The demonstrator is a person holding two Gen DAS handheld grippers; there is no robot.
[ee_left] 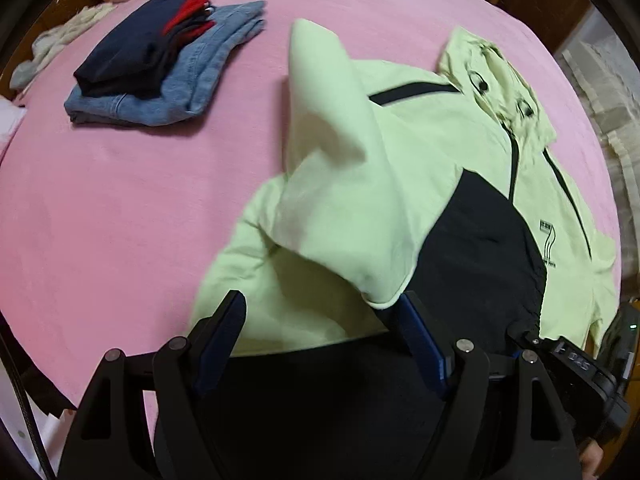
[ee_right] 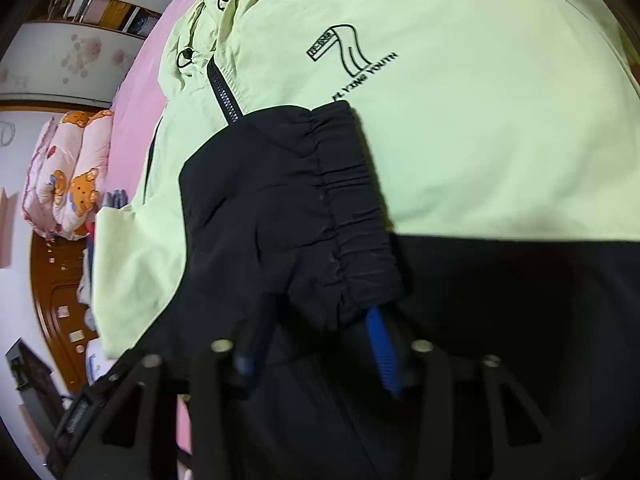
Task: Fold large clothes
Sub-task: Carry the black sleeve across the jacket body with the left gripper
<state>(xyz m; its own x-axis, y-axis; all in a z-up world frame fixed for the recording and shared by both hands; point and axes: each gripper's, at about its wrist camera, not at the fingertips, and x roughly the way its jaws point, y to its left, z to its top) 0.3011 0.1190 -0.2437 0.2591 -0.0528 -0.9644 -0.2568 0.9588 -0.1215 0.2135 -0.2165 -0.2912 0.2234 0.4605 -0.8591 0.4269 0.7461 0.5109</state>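
A pink bed (ee_left: pixel 120 200) carried everything. Across its right half lay the pale green jacket (ee_left: pixel 460 148), front up, its hood (ee_left: pixel 496 76) toward the far edge and its black lower panel (ee_left: pixel 480 248) toward the near edge. One green sleeve (ee_left: pixel 332 168) stood folded up over the chest, its cuff hanging just above the near hem. Toward the far left corner sat a stack of folded clothes (ee_left: pixel 160 68): blue jeans underneath, a dark navy piece with red on top. A bear-print quilt (ee_right: pixel 76 176) lay beyond the bed's far side.

The left gripper (ee_left: pixel 324 312) hung over the jacket's near edge with its jaws spread wide and nothing pressed between them; the sleeve cuff only brushed the right finger. The right gripper (ee_right: pixel 320 320) had a black elastic cuff (ee_right: pixel 348 220) bunched between its fingers, though whether the pads pressed it could not be told.
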